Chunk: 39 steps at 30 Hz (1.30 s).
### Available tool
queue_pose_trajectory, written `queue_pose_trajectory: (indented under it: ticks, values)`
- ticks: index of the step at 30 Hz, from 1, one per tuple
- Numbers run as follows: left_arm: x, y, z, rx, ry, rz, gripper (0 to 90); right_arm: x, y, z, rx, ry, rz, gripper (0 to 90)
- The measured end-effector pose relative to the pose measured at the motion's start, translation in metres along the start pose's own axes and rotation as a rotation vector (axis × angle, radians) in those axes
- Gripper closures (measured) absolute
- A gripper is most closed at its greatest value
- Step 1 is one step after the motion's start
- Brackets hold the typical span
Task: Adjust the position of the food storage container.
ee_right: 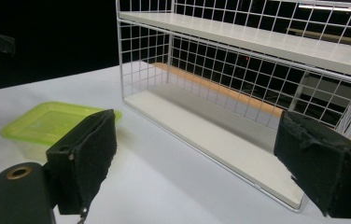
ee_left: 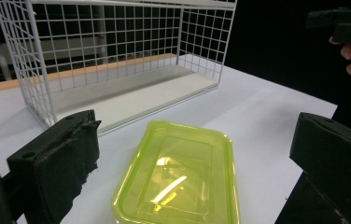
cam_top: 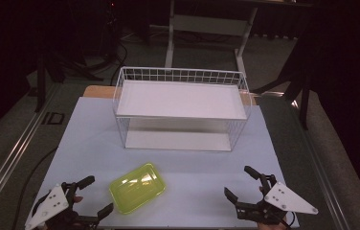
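My left gripper (cam_top: 90, 196) stood with its padded black jaws spread wide and nothing between them, and the translucent lime-green plastic container (cam_top: 137, 187), a shallow rounded rectangle with a glossy lid, lay flat on the pale matte table (cam_top: 187, 163) just ahead of those jaws and slightly to their right. Beyond it stood the white wire-grid rack (cam_top: 182, 108) with its two smooth flat shelves, well ahead of both pairs of jaws. My right gripper (cam_top: 241, 183) likewise gaped wide and empty, its frayed foam pads (ee_right: 89, 154) apart, the container well off to its left.
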<state>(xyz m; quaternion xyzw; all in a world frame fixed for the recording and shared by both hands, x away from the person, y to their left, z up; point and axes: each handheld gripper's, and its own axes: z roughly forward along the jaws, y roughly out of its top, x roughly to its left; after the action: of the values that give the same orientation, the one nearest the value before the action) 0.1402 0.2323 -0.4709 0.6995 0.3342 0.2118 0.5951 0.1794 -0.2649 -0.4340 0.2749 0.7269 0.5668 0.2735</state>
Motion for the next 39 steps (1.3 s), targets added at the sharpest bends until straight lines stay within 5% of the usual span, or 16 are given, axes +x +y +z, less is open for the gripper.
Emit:
queue_pose_trajectory:
  ticks: [8,11,15,23,24,31,39]
  values:
    - [0.006,0.006,0.0,0.066,-0.006,-0.011,2.2,0.0,0.0,0.002,-0.022,-0.014,0.006,13.0]
    - [0.01,0.002,0.002,0.147,-0.008,0.012,2.3,-0.001,0.001,0.001,-0.038,-0.018,0.014,13.0]
    - [0.017,-0.005,-0.001,0.235,-0.005,0.038,16.8,-0.001,0.002,0.0,-0.036,-0.029,0.01,13.2]
    - [0.029,-0.021,-0.002,0.383,-0.028,0.02,56.7,-0.001,0.001,0.003,-0.023,-0.026,0.008,13.3]
    - [0.036,-0.023,-0.001,0.439,-0.051,0.017,60.2,0.0,0.001,0.003,-0.023,-0.023,0.006,13.3]
    - [0.044,-0.036,0.009,0.592,-0.035,0.008,89.4,0.0,0.0,0.006,-0.014,-0.019,0.009,13.3]
    - [0.038,-0.047,0.035,0.644,-0.107,-0.053,90.0,0.001,0.0,0.007,-0.015,-0.013,0.003,13.3]
